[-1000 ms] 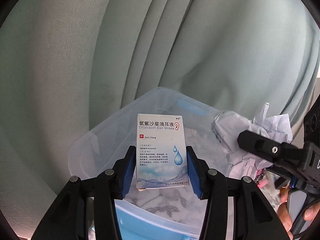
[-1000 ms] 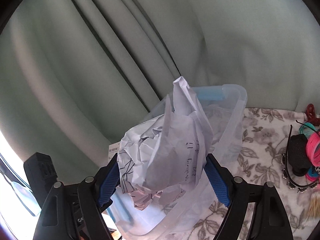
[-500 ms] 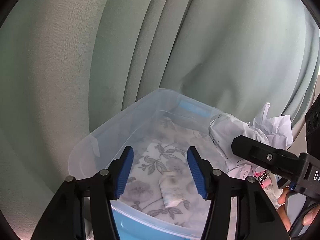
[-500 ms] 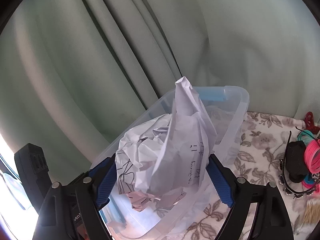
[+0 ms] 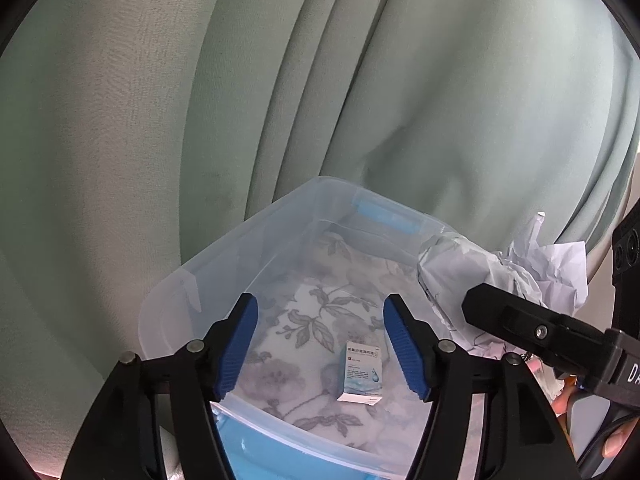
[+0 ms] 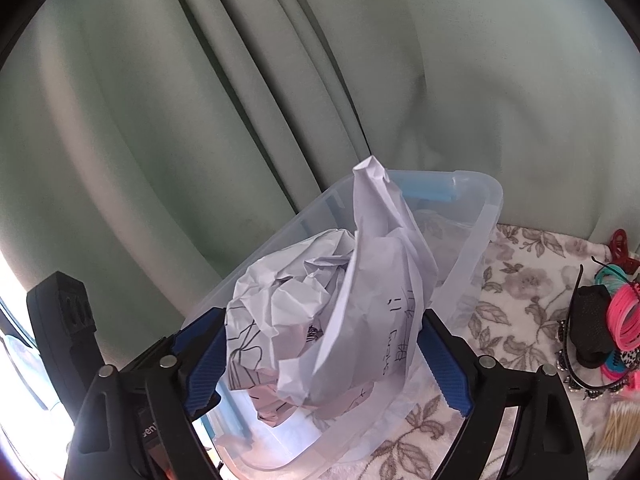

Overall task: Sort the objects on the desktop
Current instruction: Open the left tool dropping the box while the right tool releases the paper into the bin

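Lying flat on the floor of the clear plastic storage bin (image 5: 224,256), the small white-and-blue medicine carton (image 5: 362,372) shows a line of dark characters across its top and blue water drops near its lower right corner; the print is too small to read. The left tongs (image 5: 320,344) hang above the bin with their blue-padded jaws spread wide and nothing between them, the carton seen through the gap below. The bin's bottom lets the grey floral cloth (image 6: 520,280) covering the counter show through, and a blue handle sits at its far end.

The right tongs (image 6: 320,344) are clenched on a crumpled ball of white paper (image 6: 320,304), held over the bin's near rim. Black handwriting and line drawings run across the paper; a mark like "11" and some characters show on its right side, but they cannot be made out. In the left wrist view, fingertips (image 5: 616,444) curl around the right tool's handle.

On the cloth to the right lie pink and teal hair bands (image 6: 624,316), a black headband (image 6: 592,320) and a red clip (image 6: 620,244). Pale green curtains (image 5: 360,80) hang behind.
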